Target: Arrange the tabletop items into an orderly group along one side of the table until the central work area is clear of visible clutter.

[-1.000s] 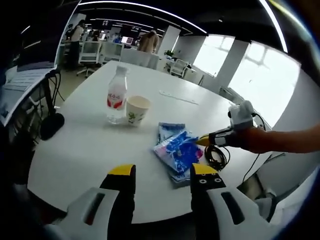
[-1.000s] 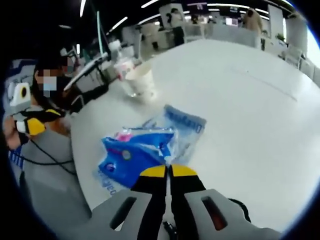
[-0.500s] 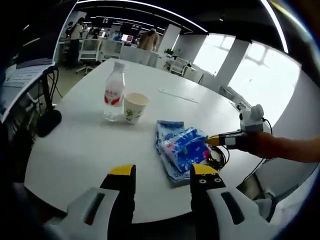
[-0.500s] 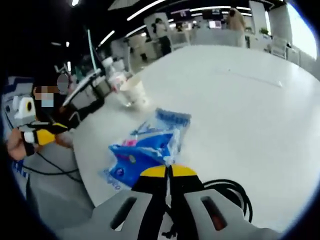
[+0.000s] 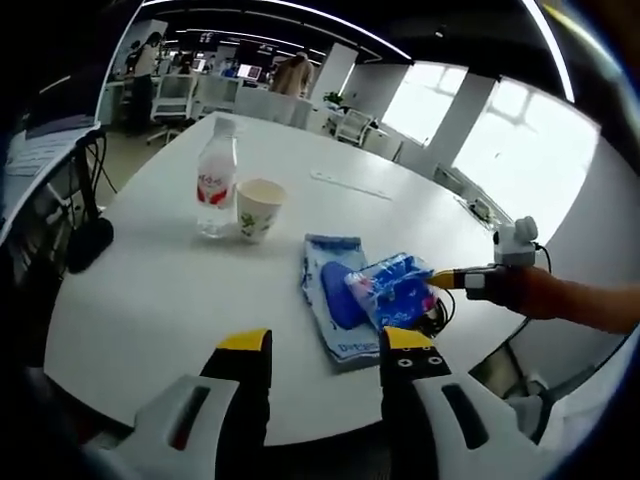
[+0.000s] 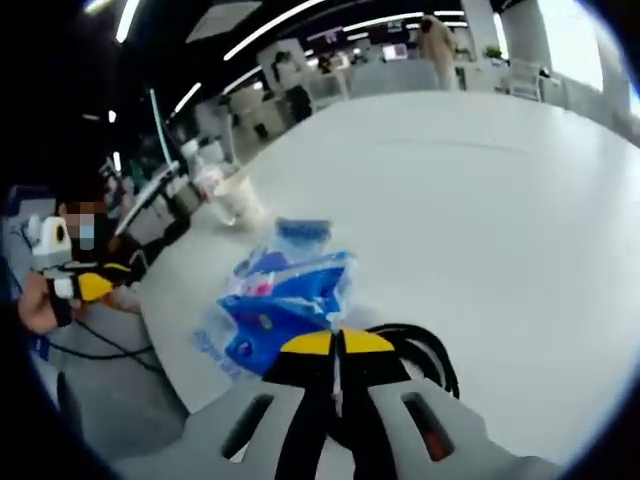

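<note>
Big round white bench [image 5: 150,290], mostly bare. Flat blue pouch [image 5: 335,300] near the right edge, crinkly blue packet [image 5: 392,290] pinched at its corner in the right gripper [image 6: 336,345], jaws fully closed on it. Black cable coil [image 6: 425,365] right at that edge, easy to snag. Water bottle [image 5: 212,190] and paper cup [image 5: 256,208] touching, toward the far-left edge. Left gripper [image 5: 322,345] wide open, empty. Labels too blurry to read.

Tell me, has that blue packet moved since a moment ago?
Yes. The right gripper has pulled the blue packet away from the paper cup, toward the black cable at the table's edge.
</note>
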Action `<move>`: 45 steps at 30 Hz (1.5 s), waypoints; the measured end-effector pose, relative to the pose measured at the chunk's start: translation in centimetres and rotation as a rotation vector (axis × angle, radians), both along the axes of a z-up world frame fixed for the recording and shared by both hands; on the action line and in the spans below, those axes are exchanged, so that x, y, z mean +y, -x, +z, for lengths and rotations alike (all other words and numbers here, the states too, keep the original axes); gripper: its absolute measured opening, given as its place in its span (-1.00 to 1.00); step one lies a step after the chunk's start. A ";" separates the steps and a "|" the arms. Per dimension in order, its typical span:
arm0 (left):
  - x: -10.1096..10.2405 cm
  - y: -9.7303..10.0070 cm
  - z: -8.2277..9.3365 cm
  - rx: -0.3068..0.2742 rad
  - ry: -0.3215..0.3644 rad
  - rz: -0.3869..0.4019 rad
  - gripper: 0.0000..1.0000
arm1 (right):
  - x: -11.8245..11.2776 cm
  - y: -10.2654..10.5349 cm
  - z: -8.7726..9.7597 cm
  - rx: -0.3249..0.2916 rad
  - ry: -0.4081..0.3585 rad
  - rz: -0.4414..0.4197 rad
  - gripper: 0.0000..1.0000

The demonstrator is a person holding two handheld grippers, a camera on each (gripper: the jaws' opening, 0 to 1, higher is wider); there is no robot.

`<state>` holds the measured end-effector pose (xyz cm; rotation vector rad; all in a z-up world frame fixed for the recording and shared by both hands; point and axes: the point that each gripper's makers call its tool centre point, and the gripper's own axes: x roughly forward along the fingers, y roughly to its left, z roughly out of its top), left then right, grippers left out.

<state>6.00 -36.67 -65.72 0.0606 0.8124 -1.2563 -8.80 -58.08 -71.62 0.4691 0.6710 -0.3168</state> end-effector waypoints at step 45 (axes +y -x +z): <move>-0.4 0.8 -0.1 0.024 -0.020 0.006 -0.18 | -11.7 5.6 -0.2 -0.007 -0.028 -0.328 -1.00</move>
